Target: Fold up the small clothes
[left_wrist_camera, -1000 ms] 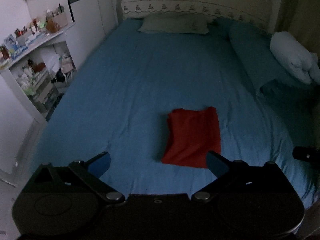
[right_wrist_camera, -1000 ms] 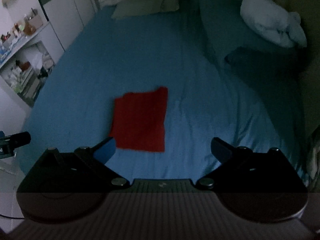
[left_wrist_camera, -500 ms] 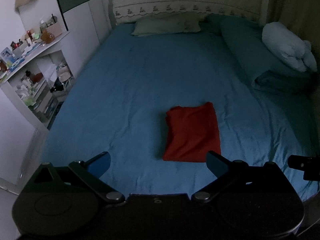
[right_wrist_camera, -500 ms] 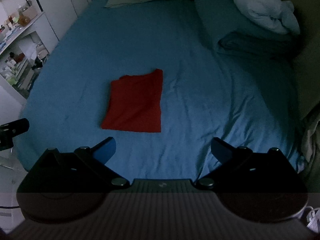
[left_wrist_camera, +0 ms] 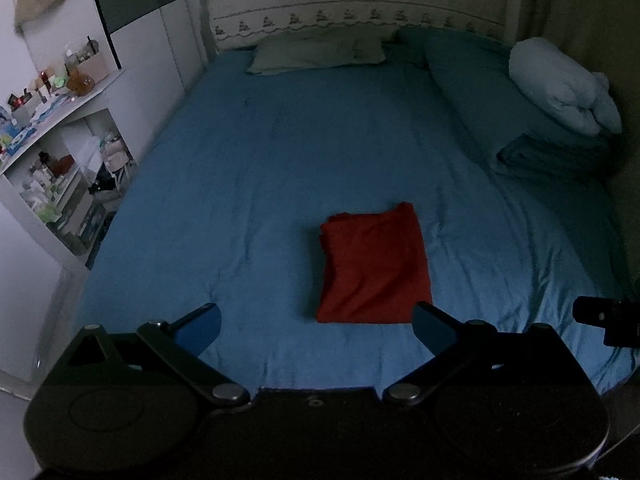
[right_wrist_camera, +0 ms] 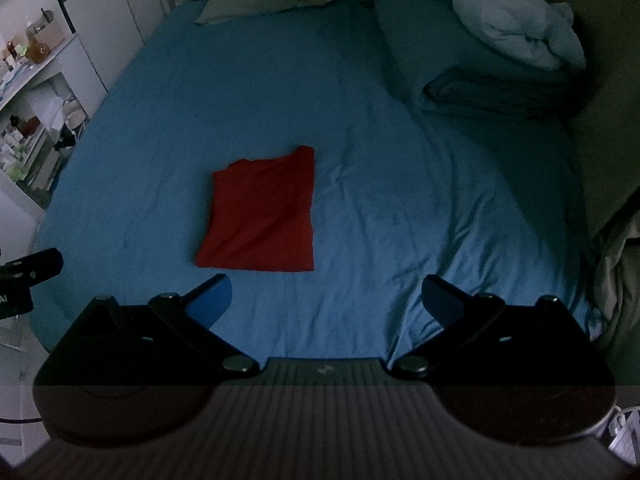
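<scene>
Left wrist: red garment [left_wrist_camera: 374,266] beyond fingers [left_wrist_camera: 200,326] (untouched)

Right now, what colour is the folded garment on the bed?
Plain red folded garment, clearest in the right wrist view.

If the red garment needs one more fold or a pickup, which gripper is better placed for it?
Left, probably. The red garment lies between the left gripper fingers, straight ahead; for the right gripper it sits off to the left. Both are open and clear of it.
</scene>
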A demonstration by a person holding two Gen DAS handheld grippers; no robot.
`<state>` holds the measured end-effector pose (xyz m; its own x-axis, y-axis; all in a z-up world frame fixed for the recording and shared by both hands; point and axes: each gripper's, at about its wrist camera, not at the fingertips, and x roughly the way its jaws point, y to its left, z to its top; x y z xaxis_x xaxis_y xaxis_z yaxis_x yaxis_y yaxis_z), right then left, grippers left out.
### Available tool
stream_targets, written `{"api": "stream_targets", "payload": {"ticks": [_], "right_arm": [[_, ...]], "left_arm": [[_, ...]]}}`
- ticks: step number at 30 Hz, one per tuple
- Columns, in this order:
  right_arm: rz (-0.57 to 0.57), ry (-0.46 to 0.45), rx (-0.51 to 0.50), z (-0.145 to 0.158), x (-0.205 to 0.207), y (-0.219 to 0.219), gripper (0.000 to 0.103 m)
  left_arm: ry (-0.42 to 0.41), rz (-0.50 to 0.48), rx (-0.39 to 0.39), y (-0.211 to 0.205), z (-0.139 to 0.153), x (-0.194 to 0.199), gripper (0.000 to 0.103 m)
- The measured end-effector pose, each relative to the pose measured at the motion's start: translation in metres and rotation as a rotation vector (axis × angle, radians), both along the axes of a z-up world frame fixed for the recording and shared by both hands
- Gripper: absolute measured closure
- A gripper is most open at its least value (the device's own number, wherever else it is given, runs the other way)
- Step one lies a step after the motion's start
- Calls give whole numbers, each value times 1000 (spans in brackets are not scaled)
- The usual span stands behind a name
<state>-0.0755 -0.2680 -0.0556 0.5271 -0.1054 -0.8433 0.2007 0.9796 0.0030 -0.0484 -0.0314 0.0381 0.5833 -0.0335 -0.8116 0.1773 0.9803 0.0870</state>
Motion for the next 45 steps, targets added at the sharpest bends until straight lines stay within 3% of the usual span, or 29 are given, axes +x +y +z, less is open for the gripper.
{"api": "stream_targets", "payload": {"ticks": [45], "right_arm": [[-23, 7, -7, 0, -2, 14, 0]], "left_arm": [[-13, 1, -1, 8, 5, -6, 0]]}}
